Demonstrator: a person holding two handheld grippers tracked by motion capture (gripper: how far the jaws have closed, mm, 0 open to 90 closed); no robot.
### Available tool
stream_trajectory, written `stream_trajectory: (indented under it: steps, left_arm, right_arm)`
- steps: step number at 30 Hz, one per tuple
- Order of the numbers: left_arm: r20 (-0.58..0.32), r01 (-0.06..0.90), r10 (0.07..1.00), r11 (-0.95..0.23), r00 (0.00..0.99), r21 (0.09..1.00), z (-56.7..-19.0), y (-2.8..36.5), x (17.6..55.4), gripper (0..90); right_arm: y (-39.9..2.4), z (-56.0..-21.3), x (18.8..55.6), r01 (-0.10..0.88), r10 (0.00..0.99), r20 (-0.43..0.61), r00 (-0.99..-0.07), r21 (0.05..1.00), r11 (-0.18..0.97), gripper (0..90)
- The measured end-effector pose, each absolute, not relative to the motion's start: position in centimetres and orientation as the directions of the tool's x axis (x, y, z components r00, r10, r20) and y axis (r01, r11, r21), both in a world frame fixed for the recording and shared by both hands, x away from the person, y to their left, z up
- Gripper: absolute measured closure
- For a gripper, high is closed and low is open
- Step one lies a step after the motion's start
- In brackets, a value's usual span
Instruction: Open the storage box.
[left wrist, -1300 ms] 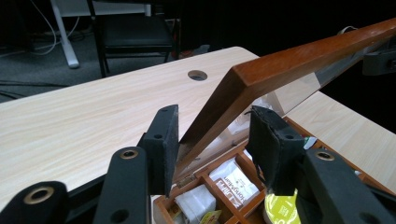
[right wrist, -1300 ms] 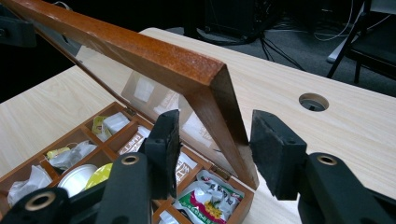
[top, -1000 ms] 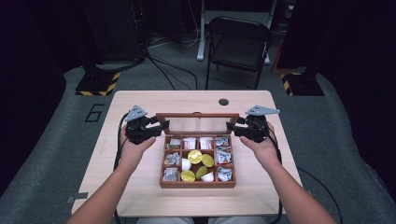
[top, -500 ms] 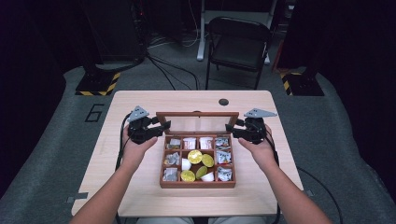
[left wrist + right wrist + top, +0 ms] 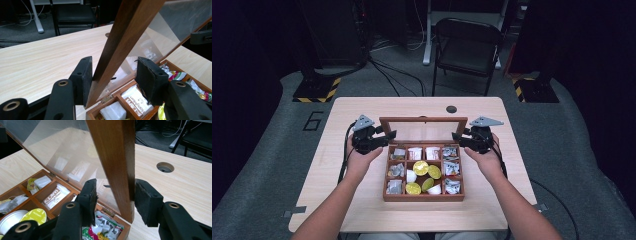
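Fingers point(image 5: 81, 80) of left gripper point(image 5: 384, 137) and right gripper point(image 5: 458, 136): apart, straddling upright lid point(image 5: 422, 120) side rails at 9 and 3 o'clock; box point(image 5: 423, 197) mid-worktop point(image 5: 512, 165).

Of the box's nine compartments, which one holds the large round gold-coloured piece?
The centre compartment of the wooden box: middle row, middle column. Its gold disc nearly fills the cell, while the back-row cells hold white packets and the side columns hold silvery sachets.
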State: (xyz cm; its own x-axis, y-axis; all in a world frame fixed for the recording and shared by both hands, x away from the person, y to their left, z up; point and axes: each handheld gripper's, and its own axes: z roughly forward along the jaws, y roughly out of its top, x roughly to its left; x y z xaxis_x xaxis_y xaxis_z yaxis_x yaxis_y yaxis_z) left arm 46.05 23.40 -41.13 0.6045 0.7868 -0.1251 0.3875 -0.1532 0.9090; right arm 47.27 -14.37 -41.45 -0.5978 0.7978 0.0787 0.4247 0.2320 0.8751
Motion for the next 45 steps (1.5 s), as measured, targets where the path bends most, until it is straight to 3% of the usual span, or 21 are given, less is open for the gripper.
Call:
stream_trajectory:
  steps: [17, 26, 45]
  left_arm:
    - [-0.123, 0.425, 0.808, -0.168, 0.576, 0.889, -43.4, 23.2, 46.8, 47.8]
    - [-0.138, 0.450, 0.829, -0.148, 0.542, 0.881, -44.9, 23.1, 47.1, 53.0]
    - [-0.154, 0.463, 0.828, -0.139, 0.539, 0.875, -45.7, 23.1, 47.8, 54.7]
  right_arm:
    - [-14.4, -41.6, 47.8, 0.429, 0.803, 0.100, -0.588, 0.880, 0.205, 53.8]
    - [-14.4, -41.7, 48.0, 0.424, 0.804, 0.096, -0.587, 0.882, 0.204, 54.3]
    - [-14.2, -43.1, 48.6, 0.456, 0.804, 0.092, -0.587, 0.859, 0.235, 50.2]
